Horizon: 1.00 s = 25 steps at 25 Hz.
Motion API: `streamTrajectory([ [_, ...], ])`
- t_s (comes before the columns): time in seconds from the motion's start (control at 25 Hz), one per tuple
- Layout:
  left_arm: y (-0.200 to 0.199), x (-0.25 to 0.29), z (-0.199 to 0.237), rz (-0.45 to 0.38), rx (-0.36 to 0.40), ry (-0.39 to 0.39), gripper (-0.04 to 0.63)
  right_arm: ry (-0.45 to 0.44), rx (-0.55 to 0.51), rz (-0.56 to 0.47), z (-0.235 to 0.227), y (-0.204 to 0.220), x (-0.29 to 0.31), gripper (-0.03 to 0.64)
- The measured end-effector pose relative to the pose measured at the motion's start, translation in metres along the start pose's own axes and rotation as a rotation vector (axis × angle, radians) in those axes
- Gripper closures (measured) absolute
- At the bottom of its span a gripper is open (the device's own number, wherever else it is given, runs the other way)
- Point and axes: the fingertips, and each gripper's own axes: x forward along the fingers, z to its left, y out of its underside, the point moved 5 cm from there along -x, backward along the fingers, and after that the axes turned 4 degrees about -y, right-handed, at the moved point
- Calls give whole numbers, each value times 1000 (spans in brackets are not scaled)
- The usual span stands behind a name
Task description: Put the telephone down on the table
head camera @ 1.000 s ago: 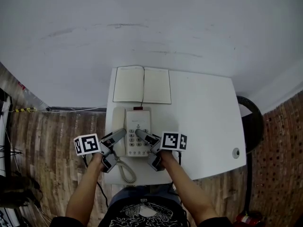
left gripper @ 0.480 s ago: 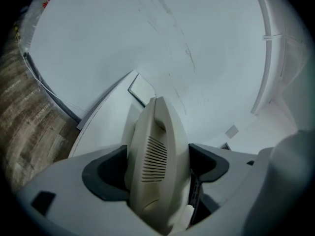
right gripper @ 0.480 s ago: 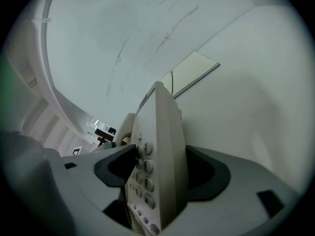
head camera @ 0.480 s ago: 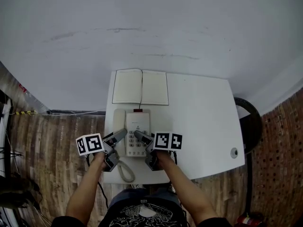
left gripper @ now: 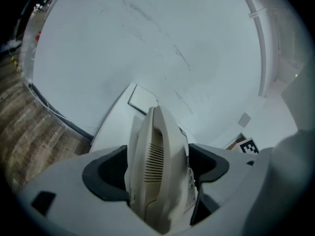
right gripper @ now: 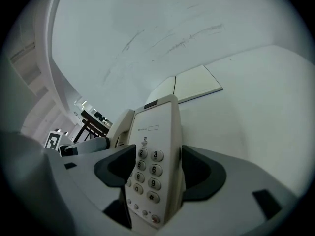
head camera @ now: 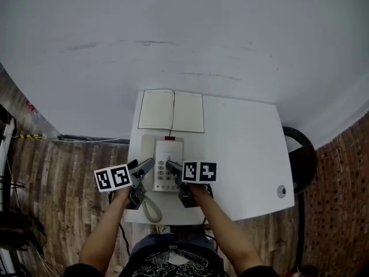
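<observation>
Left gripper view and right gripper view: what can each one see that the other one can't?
Only the left gripper view shows the handset's ribbed grille up close, and the wooden floor. Only the right gripper view shows number buttons you can read. Both show the telephone, the open notebook behind it and the white table.

left grey two-jaw gripper point(head camera: 147, 165): clamps cream plastic telephone point(head camera: 167, 153) | right grey two-jaw gripper point(head camera: 172, 166): jaws just opening (telephone between them)
</observation>
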Motion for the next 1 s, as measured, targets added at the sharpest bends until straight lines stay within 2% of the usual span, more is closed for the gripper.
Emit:
streamTrajectory([
  [0.12,-11,-16,-11,-72,86,-50,207,-12,-9,-19,2,-3,-12,341],
  [0.24,-21,-31,-37,-139,186,-68,209,-17,-19,-51,3,-9,-32,384],
  [0.4,-23,-37,-80,-166,302,-77,227,-29,-55,-108,4,-24,-66,416],
  [0.52,-22,-38,-114,-192,346,-64,239,-36,-105,-151,7,-35,-94,433],
  [0.6,-18,-40,-136,-207,384,-66,268,-41,-133,-182,8,-39,-114,445],
  [0.72,-13,-41,-173,-233,493,-76,333,-53,-152,-242,5,-47,-146,465],
  [0.8,-9,-40,-199,-251,552,-68,347,-61,-160,-281,2,-53,-167,477],
  [1.0,5,-40,-252,-309,622,-53,416,-64,-212,-377,-5,-60,-226,499],
])
